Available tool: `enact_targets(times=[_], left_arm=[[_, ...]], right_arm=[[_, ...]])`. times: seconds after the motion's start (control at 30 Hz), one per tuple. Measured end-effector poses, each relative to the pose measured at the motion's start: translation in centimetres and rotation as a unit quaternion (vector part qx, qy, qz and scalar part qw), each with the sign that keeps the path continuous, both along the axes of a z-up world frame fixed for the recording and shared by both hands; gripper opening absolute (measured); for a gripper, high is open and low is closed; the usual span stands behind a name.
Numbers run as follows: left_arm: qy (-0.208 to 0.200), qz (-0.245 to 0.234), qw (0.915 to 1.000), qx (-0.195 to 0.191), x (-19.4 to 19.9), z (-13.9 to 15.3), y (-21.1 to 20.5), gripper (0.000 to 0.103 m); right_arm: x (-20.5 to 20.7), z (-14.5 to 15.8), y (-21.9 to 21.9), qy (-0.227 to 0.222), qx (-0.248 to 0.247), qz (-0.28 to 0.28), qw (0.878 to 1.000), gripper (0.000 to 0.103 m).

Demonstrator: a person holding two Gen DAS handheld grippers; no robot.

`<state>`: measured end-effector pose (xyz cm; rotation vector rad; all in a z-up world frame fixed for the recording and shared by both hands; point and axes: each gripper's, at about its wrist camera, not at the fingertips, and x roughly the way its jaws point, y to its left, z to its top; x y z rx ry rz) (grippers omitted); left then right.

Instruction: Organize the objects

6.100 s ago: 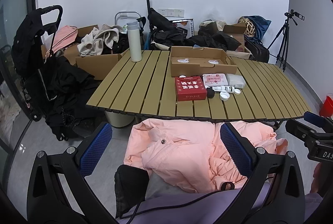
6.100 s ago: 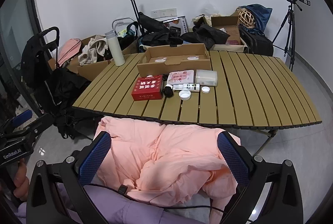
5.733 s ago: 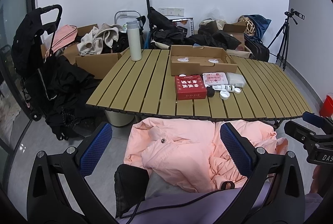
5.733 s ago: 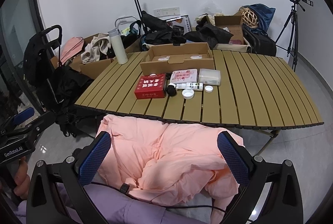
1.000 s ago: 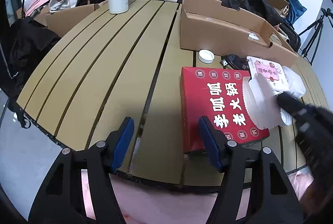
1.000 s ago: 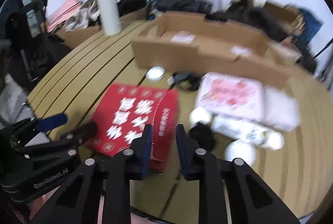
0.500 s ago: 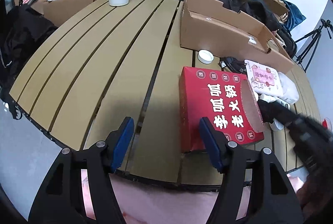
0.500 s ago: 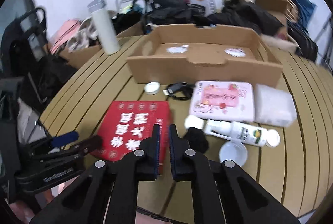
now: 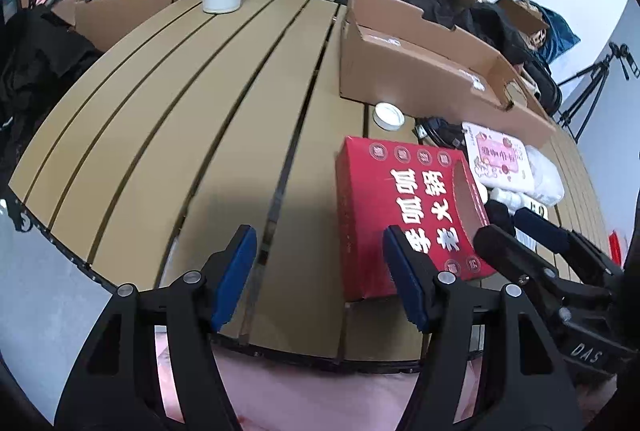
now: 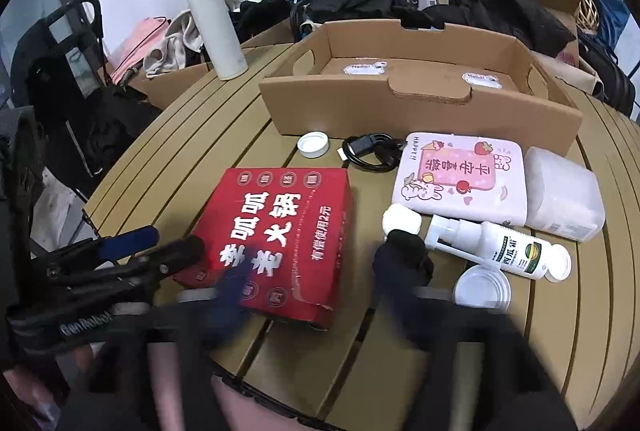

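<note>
A red box (image 9: 404, 207) (image 10: 280, 235) with white characters lies near the front edge of the slatted table (image 9: 200, 135). My left gripper (image 9: 318, 271) is open and empty, low over the table's front edge, its right finger at the box's near left corner. My right gripper (image 10: 308, 295) is motion-blurred and stands wide open around the box's near right end. Behind the box lie a white cap (image 10: 313, 144), a black cable (image 10: 370, 153), a pink pack (image 10: 460, 177), a clear container (image 10: 562, 201), a white spray bottle (image 10: 496, 245) and a round lid (image 10: 482, 287). An open cardboard tray (image 10: 420, 91) stands further back.
A white flask (image 10: 214, 25) stands at the table's far left. Bags, clothes and cardboard boxes crowd the floor behind the table. A tripod (image 9: 592, 87) stands at the right wall. A small black object (image 10: 404, 243) lies beside the spray bottle.
Both grippers have come from above the pink jacket to the table's front edge. In the last half second my right gripper opened from nearly closed to wide around the red box.
</note>
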<state>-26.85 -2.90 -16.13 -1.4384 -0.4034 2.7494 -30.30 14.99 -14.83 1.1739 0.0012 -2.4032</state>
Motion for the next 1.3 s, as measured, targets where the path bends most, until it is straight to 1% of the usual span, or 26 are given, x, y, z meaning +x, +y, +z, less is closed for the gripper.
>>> enact_targets(times=[0.1,0.17,0.2,0.23,0.27,0.3,0.33,0.37,0.4,0.43,0.5,0.6,0.67,0.73,0.8,0.83,0.9,0.93,0.97,1.0,1.07,1.1,1.17,1.23,1.27,1.3], left_arm=[[0.001,-0.006,1.0000,0.005,-0.3,0.0,-0.3,0.062],[0.003,-0.013,0.9997,0.020,-0.4,-0.2,-0.4,0.062],[0.005,-0.020,0.9992,0.035,-0.5,-0.3,-0.4,0.062],[0.006,-0.029,0.9983,0.051,-0.6,-0.5,-0.3,0.062],[0.005,-0.036,0.9976,0.058,-0.6,-0.6,-0.2,0.062],[0.002,-0.048,0.9968,0.064,-0.7,-0.8,0.3,0.062],[-0.002,-0.060,0.9961,0.064,-0.8,-1.0,0.7,0.060],[-0.006,-0.079,0.9948,0.064,-0.7,-1.1,1.4,0.048],[-0.005,-0.091,0.9937,0.065,-0.5,-1.1,2.0,0.047],[0.004,-0.091,0.9937,0.065,-0.2,-0.9,2.3,0.046],[0.023,-0.099,0.9925,0.068,0.5,0.0,2.8,0.046],[0.050,-0.102,0.9893,0.092,1.0,2.3,2.7,0.046],[0.064,-0.104,0.9867,0.108,0.5,4.4,2.6,0.046],[0.074,-0.112,0.9841,0.116,-1.2,6.6,2.7,0.046],[0.083,-0.117,0.9832,0.114,-4.0,8.9,2.9,0.046],[0.084,-0.117,0.9834,0.110,-5.6,9.8,2.9,0.046],[0.087,-0.108,0.9855,0.098,-9.7,11.5,2.9,0.046],[0.081,-0.110,0.9867,0.089,-11.8,11.8,3.1,0.046],[0.072,-0.113,0.9878,0.078,-14.1,12.0,3.4,0.046],[0.063,-0.115,0.9888,0.071,-16.4,11.8,3.7,0.046],[0.039,-0.118,0.9906,0.056,-21.1,10.6,4.2,0.046],[0.029,-0.118,0.9911,0.055,-22.5,9.8,4.0,0.046],[0.000,-0.116,0.9919,0.050,-26.0,7.6,4.3,0.046],[-0.017,-0.104,0.9936,0.040,-28.6,5.6,4.3,0.046],[-0.029,-0.097,0.9945,0.024,-29.8,4.4,4.4,0.047],[-0.032,-0.098,0.9945,0.017,-29.9,3.9,4.6,0.048]], right_arm=[[-0.8,-0.2,-0.2,-0.009,-0.002,-0.001,1.000,0.084],[-1.5,-0.7,-0.5,-0.018,-0.008,0.004,1.000,0.084],[-1.8,-0.9,-0.5,-0.023,-0.008,0.004,1.000,0.080],[-2.1,-1.2,-0.7,-0.025,-0.002,0.004,1.000,0.065],[-2.4,-1.6,-1.0,-0.031,0.011,0.002,0.999,0.053],[-2.9,-2.3,-1.1,-0.053,0.009,0.001,0.999,0.034],[-3.1,-2.6,-0.8,-0.063,-0.008,0.001,0.998,0.033],[-3.3,-2.8,-0.2,-0.072,-0.035,0.001,0.997,0.031],[-3.4,-2.9,0.1,-0.079,-0.042,-0.003,0.996,0.021],[-3.3,-3.0,0.4,-0.087,-0.046,-0.001,0.995,0.021],[-2.5,-2.2,0.8,-0.074,-0.046,-0.007,0.996,0.021],[-1.5,0.1,2.0,-0.055,-0.067,-0.020,0.996,0.021],[-1.0,2.9,3.0,-0.033,-0.089,-0.025,0.995,0.021],[-1.4,5.8,3.1,-0.011,-0.096,-0.029,0.995,0.020],[-2.9,8.5,3.1,0.000,-0.096,-0.031,0.995,0.020],[-4.7,10.0,3.0,0.000,-0.101,-0.033,0.994,0.020],[-8.2,11.4,2.9,-0.004,-0.105,-0.035,0.994,0.020],[-9.6,11.6,2.6,-0.007,-0.108,-0.036,0.993,0.020],[-12.0,11.6,2.3,-0.016,-0.108,-0.043,0.993,0.020],[-13.7,11.4,1.9,-0.022,-0.100,-0.048,0.994,0.020],[-18.3,10.2,1.2,-0.039,-0.085,-0.063,0.994,0.020],[-19.5,9.7,1.3,-0.044,-0.079,-0.067,0.994,0.020],[-23.2,7.8,0.9,-0.067,-0.069,-0.082,0.992,0.020],[-25.9,5.8,0.7,-0.092,-0.063,-0.087,0.990,0.020],[-27.5,4.2,0.5,-0.117,-0.066,-0.090,0.987,0.020],[-28.7,2.9,0.3,-0.138,-0.066,-0.092,0.984,0.020]])
